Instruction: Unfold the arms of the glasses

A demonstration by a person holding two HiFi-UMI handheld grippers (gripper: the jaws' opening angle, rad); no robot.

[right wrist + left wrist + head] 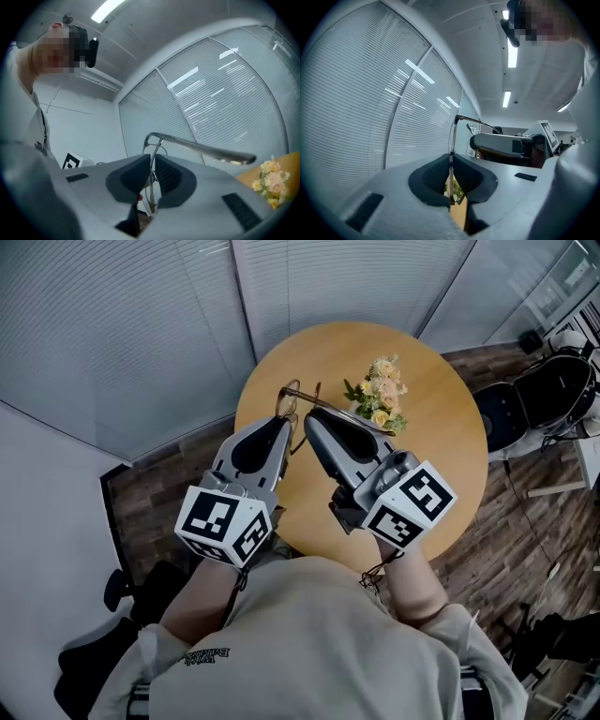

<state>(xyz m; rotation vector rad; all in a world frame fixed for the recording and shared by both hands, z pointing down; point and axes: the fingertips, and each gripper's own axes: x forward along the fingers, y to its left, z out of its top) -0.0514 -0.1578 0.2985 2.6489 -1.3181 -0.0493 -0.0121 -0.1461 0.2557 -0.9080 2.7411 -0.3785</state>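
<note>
Thin metal-framed glasses [292,395] pinched in the narrow jaws of left gripper [451,174] and right gripper [152,177], one slim arm [201,147] jutting sideways beyond the right jaws.

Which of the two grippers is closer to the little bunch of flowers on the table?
The right gripper: in the head view its tip lies next to the flowers, while the left gripper sits further toward the blinds. Both are clamped on the glasses.

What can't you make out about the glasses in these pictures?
- Head view: left tool and right tool cover most of the glasses; hinges hidden.
- Left gripper view: frame seen edge-on; tool body hides its lower part.
- Right gripper view: one arm shows, blurred; the second is out of sight.
</note>
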